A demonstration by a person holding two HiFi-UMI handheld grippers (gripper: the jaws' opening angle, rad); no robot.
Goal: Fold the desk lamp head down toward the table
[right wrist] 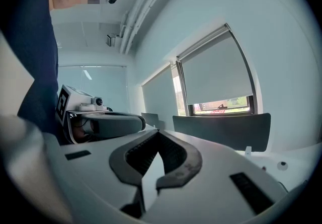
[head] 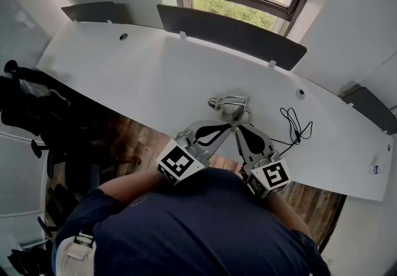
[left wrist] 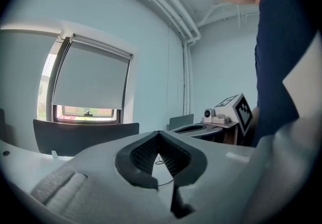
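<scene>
Nearest, a navy shirt [head: 205,225] across the bottom of the head view, both forearms drawn in against it. Just ahead, left gripper [head: 224,126] and right gripper [head: 240,127] held side by side and angled inward, tips close together over the near part of the white table [head: 155,76]. Left jaws closed tip to tip, nothing caught between the black pads. Same on the right: pressed together and empty. Just beyond the two tips, on the tabletop, a small silvery metal frame, seemingly the desk lamp [head: 229,105]. Gripped by neither claw; contact with the tips and the pose of its head impossible to make out. To its right, a thin black cable [head: 296,124] looped on the white surface. Farther back, dark grey panels [head: 229,31] along the table's rear edge, then a window [head: 239,5] with its blind mostly lowered.
</scene>
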